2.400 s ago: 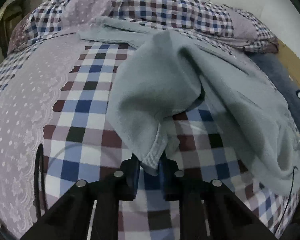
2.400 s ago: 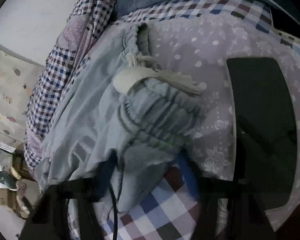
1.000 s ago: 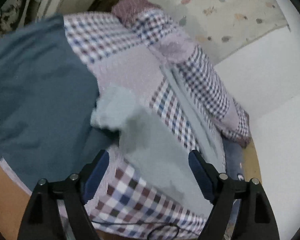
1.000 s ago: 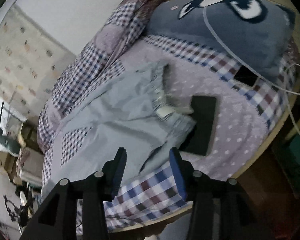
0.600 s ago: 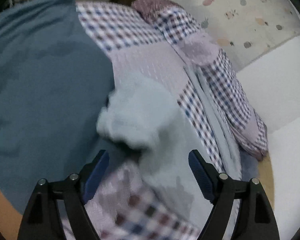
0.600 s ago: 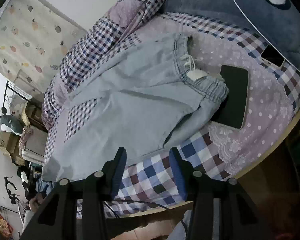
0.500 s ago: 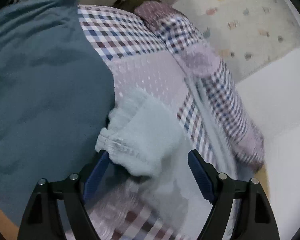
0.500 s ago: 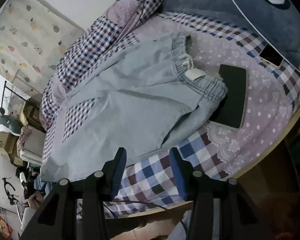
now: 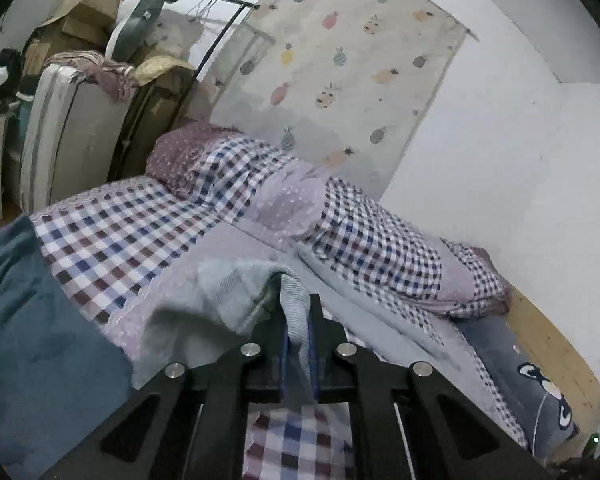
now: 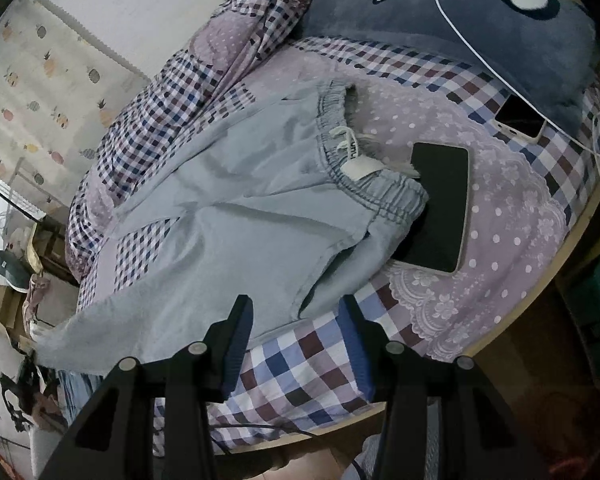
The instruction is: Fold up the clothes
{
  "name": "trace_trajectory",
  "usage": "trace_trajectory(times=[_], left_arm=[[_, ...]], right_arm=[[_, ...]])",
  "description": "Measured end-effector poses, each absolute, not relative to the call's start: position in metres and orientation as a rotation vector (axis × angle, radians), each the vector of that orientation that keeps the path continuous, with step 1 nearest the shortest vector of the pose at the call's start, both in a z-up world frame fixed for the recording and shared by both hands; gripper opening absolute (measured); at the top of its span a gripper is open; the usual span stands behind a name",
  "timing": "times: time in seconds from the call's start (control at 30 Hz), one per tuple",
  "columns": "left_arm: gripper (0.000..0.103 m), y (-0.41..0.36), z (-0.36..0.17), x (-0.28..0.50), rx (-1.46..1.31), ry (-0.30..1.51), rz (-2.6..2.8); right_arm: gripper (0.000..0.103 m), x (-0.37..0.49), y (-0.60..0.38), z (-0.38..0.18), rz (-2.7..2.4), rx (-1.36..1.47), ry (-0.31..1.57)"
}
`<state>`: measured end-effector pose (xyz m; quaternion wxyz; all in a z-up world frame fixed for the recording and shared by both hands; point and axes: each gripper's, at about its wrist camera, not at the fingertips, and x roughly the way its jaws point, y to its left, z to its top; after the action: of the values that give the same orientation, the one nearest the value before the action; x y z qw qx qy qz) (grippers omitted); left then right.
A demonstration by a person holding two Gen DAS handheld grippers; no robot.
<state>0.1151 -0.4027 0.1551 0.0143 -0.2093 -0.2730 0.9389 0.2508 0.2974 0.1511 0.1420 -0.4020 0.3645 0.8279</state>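
Cuff of the pale blue trousers (image 9: 296,312) sits pinched in the closed left gripper (image 9: 298,344), lower centre. Right gripper (image 10: 296,320) hangs open, empty, above the trouser leg across mid-frame. Further up, the waistband (image 10: 364,176) covers one edge of a dark tablet (image 10: 440,208); a phone (image 10: 520,122) lies part-tucked under the pillow (image 10: 460,12).

A bed (image 10: 308,368) wears a checked cover in blue, red and white, with a soft purple dotted part. A big dark tablet (image 10: 440,208) lies flat on the purple part. Near it sits a phone (image 10: 520,120) with a white cord (image 10: 480,52) (the cord runs over a grey cartoon pillow (image 10: 440,12)). A pineapple curtain (image 9: 348,72) hangs on the wall. Cardboard boxes (image 9: 84,12) are piled in the corner.
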Motion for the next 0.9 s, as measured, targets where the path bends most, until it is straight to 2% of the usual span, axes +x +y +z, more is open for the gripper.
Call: trace_trajectory(times=[0.17,0.33,0.37,0.4,0.47,0.5,0.53,0.57,0.6,0.63,0.67,0.7,0.77,0.83,0.9], left_arm=[[0.007,-0.433,0.064,0.133,-1.060,-1.079,2.792],[0.012,-0.431,0.042,0.150,-1.068,-1.162,2.725],[0.024,-0.432,0.043,0.149,-1.068,-1.167,2.728],[0.046,-0.433,0.044,0.144,-1.081,-1.164,2.741],[0.065,-0.434,0.045,0.134,-1.125,-1.172,2.771],[0.071,-0.436,0.043,0.131,-1.150,-1.185,2.788],[0.073,-0.438,0.042,0.128,-1.176,-1.198,2.804],[0.071,-0.440,0.041,0.125,-1.172,-1.247,2.808],[0.065,-0.443,0.039,0.123,-1.159,-1.308,2.808],[0.054,-0.445,0.038,0.121,-1.145,-1.368,2.806],[0.030,-0.448,0.040,0.120,-1.146,-1.415,2.801],[0.022,-0.449,0.045,0.114,-1.145,-1.452,2.775],[0.015,-0.430,0.077,0.097,-1.074,-1.306,2.784],[0.015,-0.409,0.111,0.081,-0.994,-1.136,2.790],[0.014,-0.372,0.152,0.076,-0.916,-0.791,2.829]], right_arm=[[0.049,0.253,0.299,0.149,2.395,-1.173,1.043],[0.049,0.254,0.303,0.147,2.377,-1.170,1.056],[0.049,0.253,0.302,0.147,2.377,-1.168,1.061],[0.049,0.253,0.301,0.148,2.383,-1.168,1.064],[0.049,0.251,0.295,0.150,2.402,-1.174,1.057],[0.049,0.251,0.292,0.151,2.411,-1.177,1.052],[0.049,0.252,0.291,0.152,2.416,-1.176,1.049],[0.049,0.252,0.290,0.153,2.420,-1.175,1.046],[0.049,0.253,0.289,0.154,2.423,-1.175,1.043],[0.049,0.255,0.289,0.155,2.419,-1.173,1.044],[0.049,0.256,0.290,0.156,2.416,-1.170,1.043],[0.049,0.258,0.291,0.157,2.413,-1.168,1.041],[0.049,0.261,0.293,0.159,2.407,-1.158,1.037],[0.049,0.262,0.296,0.161,2.402,-1.145,1.041],[0.049,0.262,0.297,0.164,2.404,-1.131,1.046]])
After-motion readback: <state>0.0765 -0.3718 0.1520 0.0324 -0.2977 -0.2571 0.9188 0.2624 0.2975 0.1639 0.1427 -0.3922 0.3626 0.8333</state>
